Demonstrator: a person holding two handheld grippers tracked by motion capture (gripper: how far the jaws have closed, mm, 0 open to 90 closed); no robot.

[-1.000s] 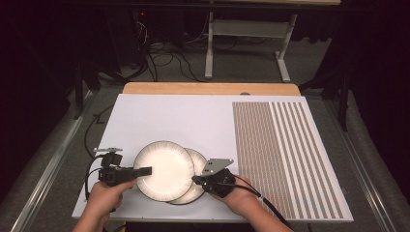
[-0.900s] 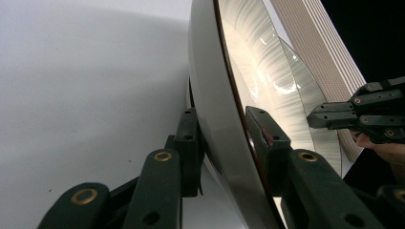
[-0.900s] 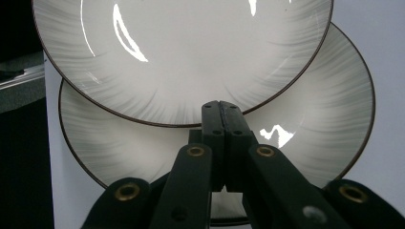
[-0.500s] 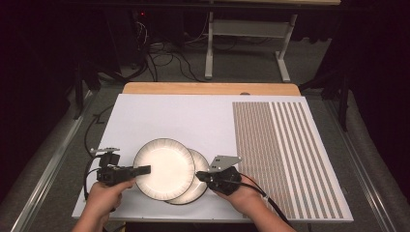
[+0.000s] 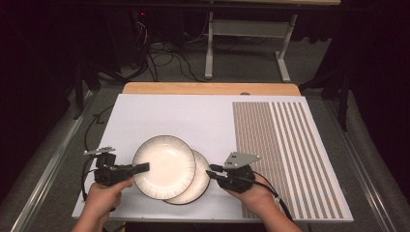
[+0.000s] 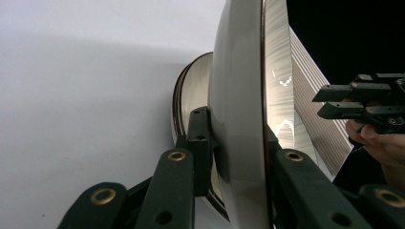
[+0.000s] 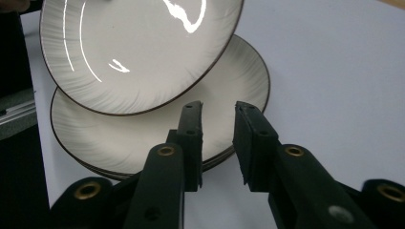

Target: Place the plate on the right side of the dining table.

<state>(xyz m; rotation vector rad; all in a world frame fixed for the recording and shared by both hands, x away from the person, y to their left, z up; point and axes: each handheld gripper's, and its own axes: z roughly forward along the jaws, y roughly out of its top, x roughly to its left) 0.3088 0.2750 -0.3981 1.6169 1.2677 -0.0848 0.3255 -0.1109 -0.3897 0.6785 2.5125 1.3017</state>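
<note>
The left gripper (image 6: 239,157) has its two black jaws clamped on the rim of the upper plate (image 5: 164,166): in the left gripper view one jaw presses the plate's pale underside and the other its glossy face, with the rim running edge-on straight up between them, and the jaws have just been closing that last bit onto it. In the high view that gripper (image 5: 140,167) lies level at the plate's left edge, with the person's left hand (image 5: 104,193) wrapped around its body just behind. Beyond the clamped rim, the upper plate slants over the lower plates (image 5: 198,186), covering their left part and leaving a crescent of them bare on the side away from the left fingers. The right gripper (image 7: 218,136) has its jaws a small way apart with nothing between them; they have just been opening. In the right gripper view its fingertips hover just over the near rim of the lower plates (image 7: 143,138), a short stack judging by the dark rim lines showing at its edge, and I cannot tell whether they touch it; the tilted upper plate (image 7: 138,47) hangs above and beyond them. In the high view the right gripper (image 5: 212,173) sits just at the right edge of the lower plates, held by the right hand (image 5: 251,191). Everything rests on the white table (image 5: 183,116), whose striped panel (image 5: 285,145) lies further right, behind the right hand.
</note>
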